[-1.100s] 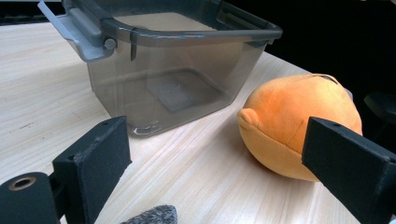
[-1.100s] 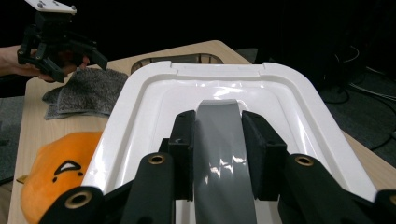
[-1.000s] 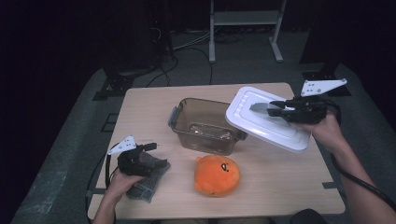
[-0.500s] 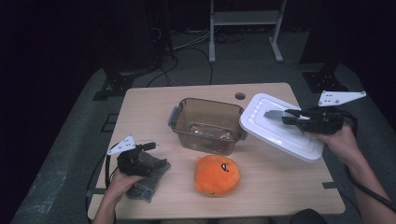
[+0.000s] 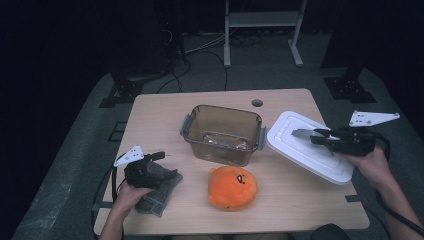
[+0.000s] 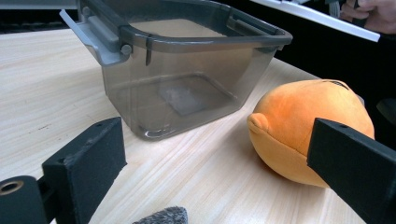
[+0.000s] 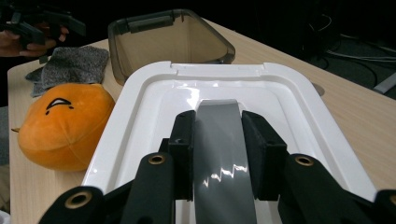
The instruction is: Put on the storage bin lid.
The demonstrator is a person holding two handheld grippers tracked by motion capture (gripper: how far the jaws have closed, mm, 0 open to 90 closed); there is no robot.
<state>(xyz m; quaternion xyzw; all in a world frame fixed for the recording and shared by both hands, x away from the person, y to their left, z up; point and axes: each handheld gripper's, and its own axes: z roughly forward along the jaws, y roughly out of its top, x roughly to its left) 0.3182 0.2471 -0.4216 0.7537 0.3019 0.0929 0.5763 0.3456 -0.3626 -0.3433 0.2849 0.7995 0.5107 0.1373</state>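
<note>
1. While the right claw (image 5: 320,135) stays clenched on the grey handle (image 7: 223,154) of the white lid (image 5: 305,150), hold that pinch firm; the lid sits just right of the brown tub (image 5: 221,132), tilted, its near edge low toward the surface (image 5: 165,107)
2. As I judge it, the step in hand is setting the lid down right of the tub, so lower it flat and let its whole rim meet the wood before letting go
3. Keep the lid clear of the tub's right latch and of the orange plush toy (image 5: 232,187), which lies just in front of the tub
4. Because the lid hangs from one central handle, it may swing; move slowly and keep the wrist level
5. Leave the left claw (image 6: 219,172) where it is, front-left of the tub, jaws released and gaping toward the tub and toy, resting by the grey cloth (image 5: 159,192)
6. Let go only once the lid lies steady
</note>
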